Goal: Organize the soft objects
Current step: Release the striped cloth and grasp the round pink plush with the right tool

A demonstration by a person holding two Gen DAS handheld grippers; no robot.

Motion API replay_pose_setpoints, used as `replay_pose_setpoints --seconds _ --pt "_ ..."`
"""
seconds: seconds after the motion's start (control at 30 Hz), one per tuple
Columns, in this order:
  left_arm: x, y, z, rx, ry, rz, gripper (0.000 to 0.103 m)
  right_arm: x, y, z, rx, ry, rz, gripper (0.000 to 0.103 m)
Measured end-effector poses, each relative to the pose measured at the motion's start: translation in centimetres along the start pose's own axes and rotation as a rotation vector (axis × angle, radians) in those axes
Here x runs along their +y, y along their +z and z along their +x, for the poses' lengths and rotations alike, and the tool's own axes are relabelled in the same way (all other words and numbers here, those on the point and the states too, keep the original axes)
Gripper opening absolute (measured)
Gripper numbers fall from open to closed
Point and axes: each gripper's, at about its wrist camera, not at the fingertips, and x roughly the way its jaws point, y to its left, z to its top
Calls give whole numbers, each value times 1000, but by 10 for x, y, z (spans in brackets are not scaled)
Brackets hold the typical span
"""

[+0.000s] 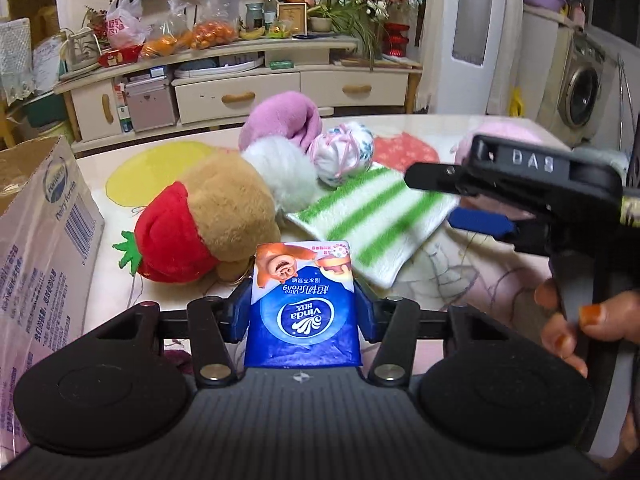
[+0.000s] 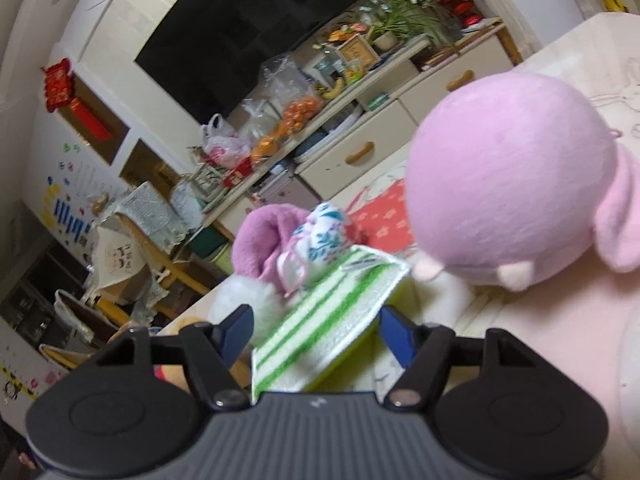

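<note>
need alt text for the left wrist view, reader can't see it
The left gripper grips a blue tissue pack over a table strewn with soft things: a brown plush in a strawberry hat, a green-striped cloth, a yarn ball. The right gripper reaches in over the cloth, and a cardboard box stands left.

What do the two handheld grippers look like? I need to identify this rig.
Both match: a ribbed grey body, black linkage arms with silver pivot screws, and blue fingers. The right gripper carries raised letters "DAS". The hand on it wears orange nail polish.
</note>
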Motion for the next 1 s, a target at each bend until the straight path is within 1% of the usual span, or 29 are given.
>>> replay_pose_setpoints --seconds 0.07,0.13,0.2,0.23,0.27,0.33,0.37,0.43,0.53,0.6,0.63,0.7,0.8,0.93,1.0 --pt "-2 2 -3 -4 -10 -10 63 3 1 -7 -11 -26 -12 78" --pt "-2 3 -4 -4 -24 -19 63 8 0 -19 -43 -52 -33 82" --pt "-3 3 -5 -4 -38 -34 63 16 -2 -35 -96 -104 -88 91" --pt "-4 4 -6 -5 -42 -40 63 19 -3 -45 -137 -138 -126 94" --pt "-5 5 -7 -7 -46 -43 63 22 -4 -56 -192 -172 -163 103" --pt "-5 4 -7 -12 -50 -42 63 20 -3 -72 -285 -240 -194 102" --pt "-5 3 -7 -12 -56 -41 63 14 2 -77 -302 -256 -179 102" --pt "-3 2 -7 -7 -64 -43 63 -3 15 -76 -280 -255 -107 102" --pt "-2 0 -6 4 -74 -34 63 -37 29 -69 -241 -259 70 102" --pt "-3 -1 -6 10 -77 -25 63 -60 38 -60 -199 -206 172 102" --pt "-3 -2 -6 13 -78 -22 63 -67 43 -55 -184 -195 210 102" --pt "-5 -3 -6 20 -81 -16 63 -77 48 -50 -186 -181 257 103" --pt "-5 -4 -6 30 -86 -12 63 -74 51 -43 -206 -160 235 103" --pt "-2 -4 -6 43 -92 -7 63 -65 55 -27 -183 -184 137 103" --pt "-6 -4 -6 49 -93 -6 63 -59 54 -20 -187 -181 72 103"
